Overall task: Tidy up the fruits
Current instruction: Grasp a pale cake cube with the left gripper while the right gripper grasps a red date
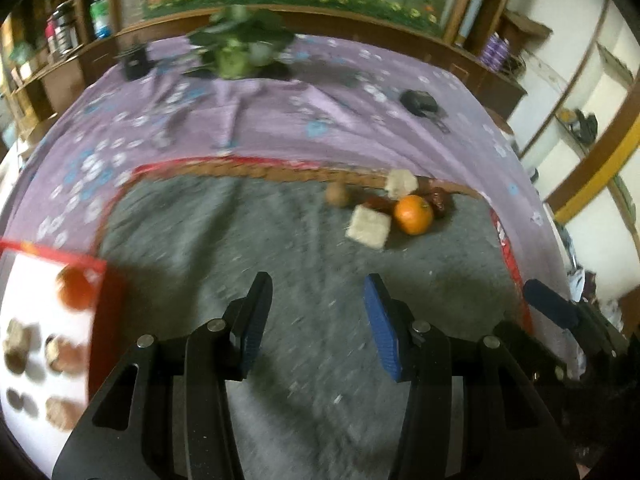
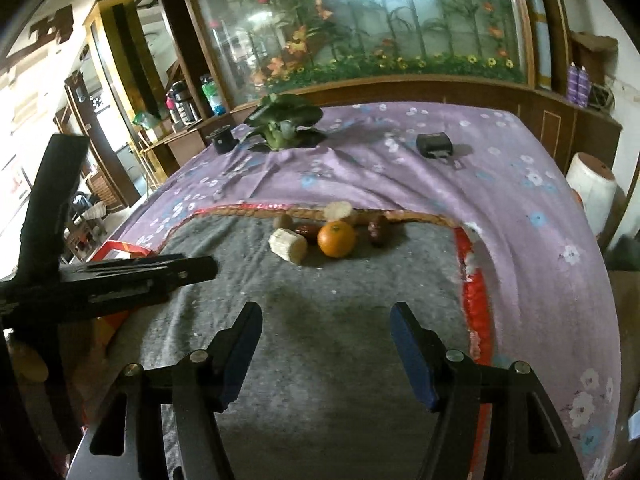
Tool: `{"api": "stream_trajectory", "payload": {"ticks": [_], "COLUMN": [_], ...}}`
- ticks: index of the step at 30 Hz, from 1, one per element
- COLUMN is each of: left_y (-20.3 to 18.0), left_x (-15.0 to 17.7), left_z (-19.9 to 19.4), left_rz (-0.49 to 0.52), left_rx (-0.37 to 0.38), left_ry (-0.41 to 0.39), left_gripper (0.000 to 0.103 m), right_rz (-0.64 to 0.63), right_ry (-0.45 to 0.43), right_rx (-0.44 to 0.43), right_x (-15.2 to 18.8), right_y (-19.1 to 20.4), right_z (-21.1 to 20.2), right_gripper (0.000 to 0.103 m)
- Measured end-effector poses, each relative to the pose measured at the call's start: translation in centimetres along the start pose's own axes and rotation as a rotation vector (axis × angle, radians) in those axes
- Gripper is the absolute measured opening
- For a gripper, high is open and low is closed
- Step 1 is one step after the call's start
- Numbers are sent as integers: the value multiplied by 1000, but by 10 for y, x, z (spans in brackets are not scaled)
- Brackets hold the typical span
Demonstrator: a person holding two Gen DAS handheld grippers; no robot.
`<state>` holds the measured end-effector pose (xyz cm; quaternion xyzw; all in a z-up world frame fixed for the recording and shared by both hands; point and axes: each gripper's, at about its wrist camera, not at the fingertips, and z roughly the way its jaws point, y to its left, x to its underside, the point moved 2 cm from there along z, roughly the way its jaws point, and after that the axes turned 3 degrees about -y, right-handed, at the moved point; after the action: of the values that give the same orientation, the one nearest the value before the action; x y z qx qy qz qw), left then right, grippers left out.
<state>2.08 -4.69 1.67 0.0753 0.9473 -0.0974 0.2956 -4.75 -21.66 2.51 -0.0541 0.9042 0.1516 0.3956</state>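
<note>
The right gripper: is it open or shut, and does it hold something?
Open and empty. The right gripper has its fingers spread wide, with only the grey mat showing between them.

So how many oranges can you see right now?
2. One orange sits on the grey mat among the loose fruit; a blurred one lies in the red-edged box at left. More may be hidden.

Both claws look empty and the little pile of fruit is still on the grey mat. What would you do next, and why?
Probably ease the right gripper forward toward the orange. Its jaws stand open and empty, and the orange sits almost straight ahead at the front of the pile on the grey mat, with nothing in between. The left gripper is also open, nearer the red tray.
</note>
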Motion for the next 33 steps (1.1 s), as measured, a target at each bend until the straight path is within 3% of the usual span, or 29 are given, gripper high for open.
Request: {"api": "stream_trajectory", "payload": {"ticks": [10, 17, 20, 21, 22, 26, 33], "left_y": [-17, -25, -26, -26, -25, -26, -17], "left_x": [-20, -26, -25, -25, -25, -21, -12], "left_z": [48, 62, 64, 63, 61, 53, 33], "left_rz": [67, 95, 98, 94, 82, 79, 42], "left_rx": [51, 17, -2, 11, 29, 2, -4], "left_ry": [62, 42, 31, 29, 32, 24, 10], "left_gripper": [47, 47, 37, 27, 26, 26, 26], "right_rz": [5, 14, 11, 8, 9, 55, 1], "right_ry": [5, 19, 14, 20, 30, 89, 127], "right_rx": [-23, 8, 5, 18, 32, 38, 70], "right_x": [-2, -10, -21, -25, -29, -43, -57], "right_y": [-9, -19, -26, -29, -34, -49, -44], "right_z": [9, 15, 22, 27, 34, 66, 99], "right_gripper": [65, 65, 64, 61, 51, 35, 28]}}
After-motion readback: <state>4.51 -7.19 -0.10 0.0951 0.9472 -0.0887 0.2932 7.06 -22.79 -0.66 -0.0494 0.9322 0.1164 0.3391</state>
